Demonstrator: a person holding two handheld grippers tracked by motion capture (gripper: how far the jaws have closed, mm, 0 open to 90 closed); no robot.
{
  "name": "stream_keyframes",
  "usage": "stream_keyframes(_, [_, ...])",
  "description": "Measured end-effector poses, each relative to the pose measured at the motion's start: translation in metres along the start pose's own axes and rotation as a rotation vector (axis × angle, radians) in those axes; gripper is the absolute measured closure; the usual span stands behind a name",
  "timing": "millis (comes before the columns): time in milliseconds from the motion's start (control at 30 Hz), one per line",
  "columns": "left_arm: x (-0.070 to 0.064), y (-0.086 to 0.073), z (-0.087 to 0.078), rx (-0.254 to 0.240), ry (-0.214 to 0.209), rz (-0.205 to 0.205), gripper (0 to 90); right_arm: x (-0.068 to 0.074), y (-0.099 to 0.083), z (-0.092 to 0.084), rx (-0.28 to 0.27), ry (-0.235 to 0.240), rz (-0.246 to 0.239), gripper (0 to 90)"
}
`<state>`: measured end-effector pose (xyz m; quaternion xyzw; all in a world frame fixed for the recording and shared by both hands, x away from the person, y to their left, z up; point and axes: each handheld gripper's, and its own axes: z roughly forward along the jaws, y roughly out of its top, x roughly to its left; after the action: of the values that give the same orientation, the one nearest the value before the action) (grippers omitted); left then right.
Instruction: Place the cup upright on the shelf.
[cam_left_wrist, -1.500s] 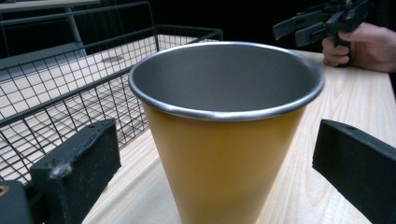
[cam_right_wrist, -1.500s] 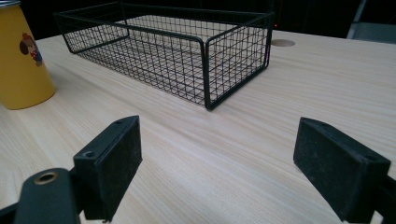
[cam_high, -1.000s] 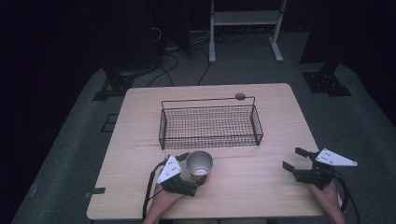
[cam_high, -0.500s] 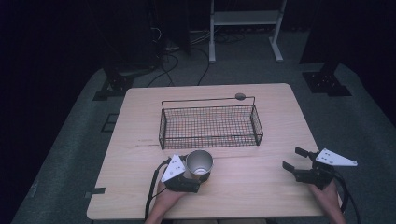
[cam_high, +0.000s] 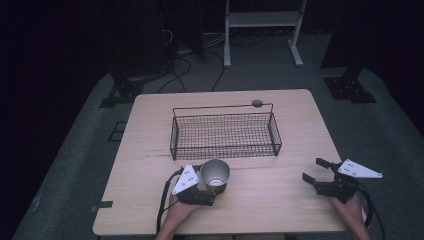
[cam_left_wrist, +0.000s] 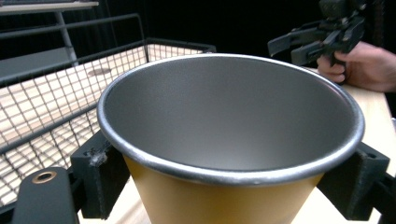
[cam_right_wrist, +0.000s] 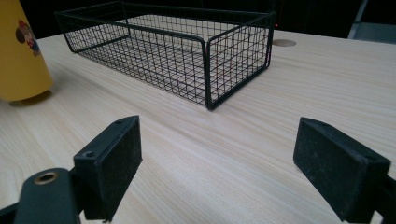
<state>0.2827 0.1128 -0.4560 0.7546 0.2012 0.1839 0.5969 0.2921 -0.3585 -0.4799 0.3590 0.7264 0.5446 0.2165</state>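
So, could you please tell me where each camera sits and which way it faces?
High view: above the person's table edge, facing forward and down on the black wire basket; both hands show.
Left gripper view: on the left hand-held gripper, facing the yellow metal-lined cup clamped between its jaws.
Right gripper view: on the right hand-held gripper, facing across the light wooden table; open jaws show.
Shared: all three show basket and cup.

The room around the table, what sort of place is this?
Probably a lab or recording studio rather than a home. A bare wooden table stands alone on grey carpet, the surroundings are dark, loose cables lie on the floor behind it, and a white metal stand sits at the back.
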Motion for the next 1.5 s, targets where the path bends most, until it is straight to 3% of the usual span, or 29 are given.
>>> stream_keyframes(733, [0.008, 0.028, 0.005, -0.031, -0.037, -0.001, 14.2, 0.0, 0.0, 0.0, -0.001, -0.002, -0.001, 14.3])
stream_keyframes(1500, [0.019, 0.057, 0.009, -0.046, -0.058, 0.026, 14.2, 0.0, 0.0, -0.001, -0.014, 0.002, 0.011, 14.3])
